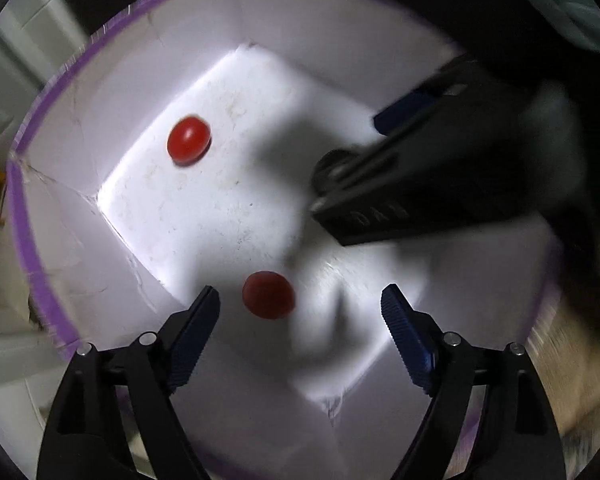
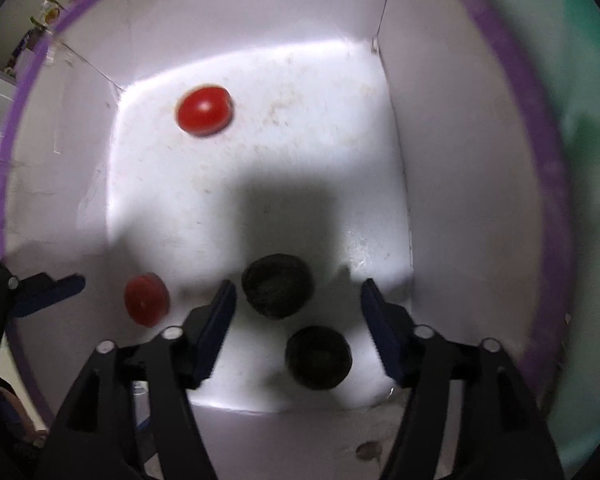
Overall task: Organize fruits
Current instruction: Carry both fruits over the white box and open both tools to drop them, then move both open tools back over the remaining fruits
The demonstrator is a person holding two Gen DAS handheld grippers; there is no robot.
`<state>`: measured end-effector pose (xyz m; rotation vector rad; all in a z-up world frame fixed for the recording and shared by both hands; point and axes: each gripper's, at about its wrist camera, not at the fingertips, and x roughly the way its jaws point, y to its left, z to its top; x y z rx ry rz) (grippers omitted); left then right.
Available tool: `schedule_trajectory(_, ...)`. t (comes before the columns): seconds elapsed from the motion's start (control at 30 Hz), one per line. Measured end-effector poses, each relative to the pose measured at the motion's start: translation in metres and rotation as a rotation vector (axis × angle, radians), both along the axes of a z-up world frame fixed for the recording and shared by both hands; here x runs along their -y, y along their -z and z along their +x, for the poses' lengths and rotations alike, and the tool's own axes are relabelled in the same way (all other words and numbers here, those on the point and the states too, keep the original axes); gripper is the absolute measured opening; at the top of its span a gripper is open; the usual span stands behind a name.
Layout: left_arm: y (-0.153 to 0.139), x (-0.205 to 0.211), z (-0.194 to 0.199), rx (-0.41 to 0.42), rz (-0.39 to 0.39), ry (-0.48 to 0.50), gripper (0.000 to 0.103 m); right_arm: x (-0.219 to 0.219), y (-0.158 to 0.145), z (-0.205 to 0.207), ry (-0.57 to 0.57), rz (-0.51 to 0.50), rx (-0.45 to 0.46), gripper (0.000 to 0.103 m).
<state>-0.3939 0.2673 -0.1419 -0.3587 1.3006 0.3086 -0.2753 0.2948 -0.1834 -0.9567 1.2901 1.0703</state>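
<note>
I am looking straight down into a white box (image 2: 60,168) with a purple rim. Both of my grippers hang over it.

My left gripper (image 1: 300,300) has its blue pads wide apart. Nothing is squeezed between them. A red tomato (image 1: 269,294) lies on the box floor in the gap, nearer the pad on the left side of that view, and I see no pad touching it. It looks almost round, so I cannot tell which way it points.

A second red tomato (image 1: 189,141) sits well away from the first one, out in the bright part of the floor. In the right wrist view this one (image 2: 205,110) looks a little egg-shaped, with its long side running across the picture.

My right gripper (image 2: 298,296) also has its pads apart and holds nothing. Two dark round fruits lie under it. The upper dark fruit (image 2: 277,286) is between the pads, closer to the left pad in the view. The lower dark fruit (image 2: 318,358) is just beside it, nearer the camera. Both look round and wrinkly, and I cannot say which way they point.

From the left wrist view, the right gripper shows as a dark blurred body on the right. There are raised letters on it, but they are too smeared for me to read.

Something green (image 2: 572,160) lies outside the box.
</note>
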Motion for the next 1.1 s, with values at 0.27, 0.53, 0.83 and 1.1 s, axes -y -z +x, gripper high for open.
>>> schedule_trajectory(0.27,-0.162,-0.049,-0.071,0.388,0.057,-0.012,0.089,0.020,-0.134,-0.031,-0.026,0.394,-0.073,0.071)
schedule_trajectory(0.53,-0.281,-0.006,-0.065,0.739,0.286,0.062,0.092,0.152,-0.306,0.039,0.200,0.866,0.126,0.080)
schedule_trajectory(0.83,-0.264,0.104,0.116,0.710,0.127,0.328,0.092,0.368,-0.310,0.171,0.768,0.839,0.380,0.080)
schedule_trajectory(1.1,-0.188,0.179,0.334,0.599,0.006,0.333,0.092,0.502,-0.213,0.277,1.141,0.659,0.440,0.080)
